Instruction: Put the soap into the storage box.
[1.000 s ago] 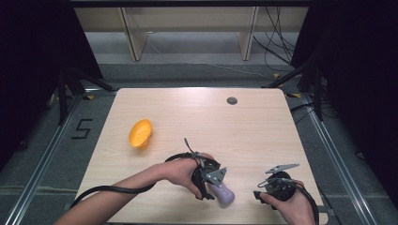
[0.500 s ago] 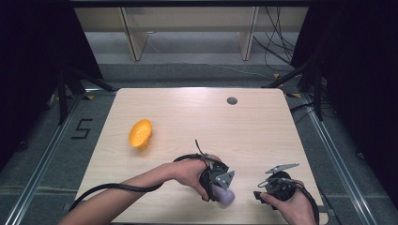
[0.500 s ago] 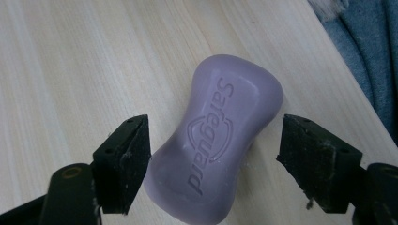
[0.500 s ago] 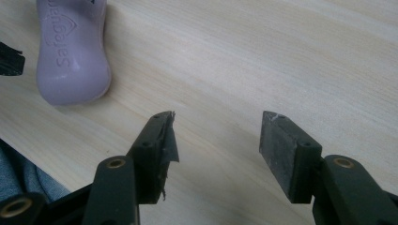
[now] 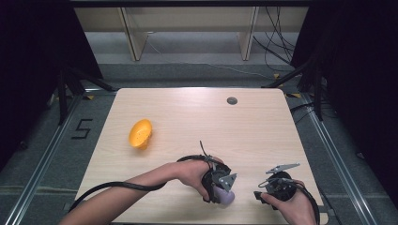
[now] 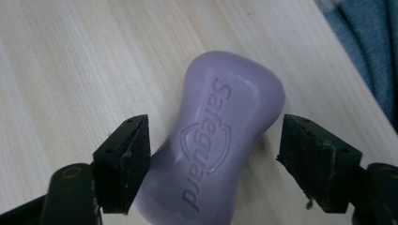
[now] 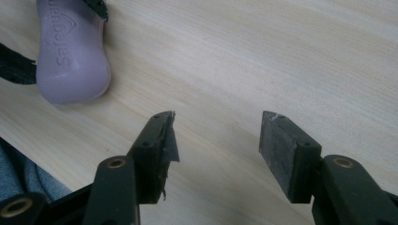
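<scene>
Soap (image 6: 220, 140) lies flat on your surface (image 5: 197, 122) near its front edge, between the parted jaws of your left gripper (image 6: 213, 159); one jaw touches it, the other stands clear. Your right gripper (image 7: 216, 150) hovers nearby, open and empty. An orange cup (image 5: 140, 134) lies well apart

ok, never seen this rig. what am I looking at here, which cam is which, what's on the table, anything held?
No robot: a person holds a handheld two-jaw gripper in each hand. The high view looks down on the wooden table; the other two cameras ride on the grippers and look along their black jaws. On the table lie an orange soap dish, a small dark round spot and a purple Safeguard soap bar. The left gripper straddles the soap, one jaw touching it and the other apart, so it is not clamped. The right gripper is open over bare wood.
</scene>
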